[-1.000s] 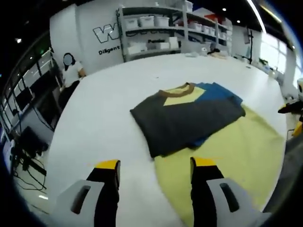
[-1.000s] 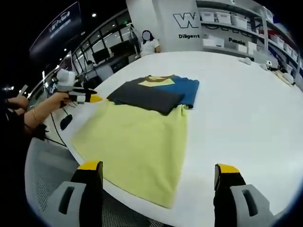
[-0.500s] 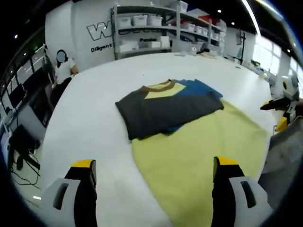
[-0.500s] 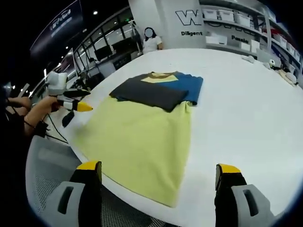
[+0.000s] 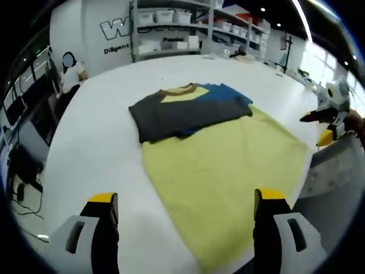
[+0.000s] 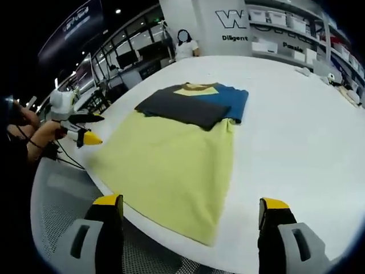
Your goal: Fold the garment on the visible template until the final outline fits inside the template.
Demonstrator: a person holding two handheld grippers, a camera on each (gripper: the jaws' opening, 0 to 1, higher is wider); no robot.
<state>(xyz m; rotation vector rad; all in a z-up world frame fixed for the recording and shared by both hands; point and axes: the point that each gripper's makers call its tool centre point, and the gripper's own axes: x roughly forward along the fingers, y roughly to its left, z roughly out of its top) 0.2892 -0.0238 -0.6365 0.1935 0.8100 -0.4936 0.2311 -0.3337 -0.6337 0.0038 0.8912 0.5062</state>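
Yellow template point(image 5: 228, 165) lies flat on the white surface point(image 5: 102, 148); folded garment point(image 5: 185, 111) sits on the template's far end, ahead of both grippers. Left gripper point(image 5: 182, 214) and right gripper point(image 6: 191, 220) hover at the template's near edge, jaws spread, holding nothing.

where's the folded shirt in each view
Left gripper view: shirt lies upper middle, across the far end of the yellow template.
Right gripper view: shirt lies upper middle, again at the template's far end.
Shared landmark: the shirt's yellow collar panel with its brown neckband.
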